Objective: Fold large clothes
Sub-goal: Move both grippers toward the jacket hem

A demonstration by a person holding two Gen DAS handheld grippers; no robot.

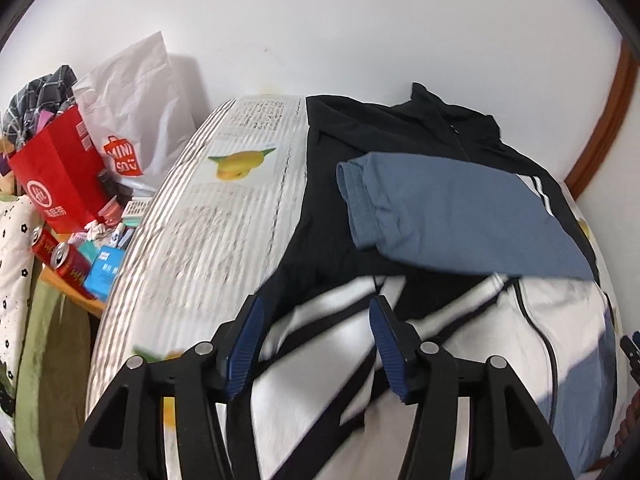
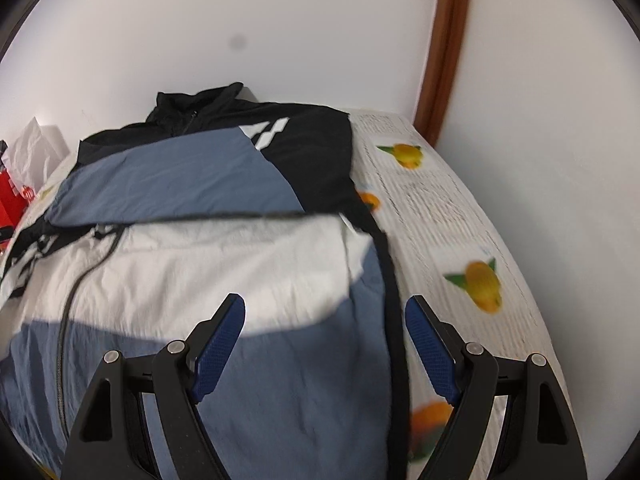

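Observation:
A black, white and blue-grey zip jacket (image 1: 460, 320) lies flat on the bed, collar toward the wall. Its blue-grey sleeve (image 1: 440, 208) is folded across the chest, cuff to the left. In the right wrist view the jacket (image 2: 200, 272) fills the middle, with the sleeve (image 2: 172, 184) lying across it. My left gripper (image 1: 316, 336) is open and empty above the jacket's left side. My right gripper (image 2: 324, 340) is open and empty above the jacket's right edge (image 2: 390, 280).
The bed sheet (image 1: 224, 216) has a newspaper and lemon print, also in the right wrist view (image 2: 452, 216). A cluttered side table (image 1: 80, 284) at the left holds a red bag (image 1: 60, 176), a white bag (image 1: 136, 108) and cans (image 1: 70, 264). White walls behind.

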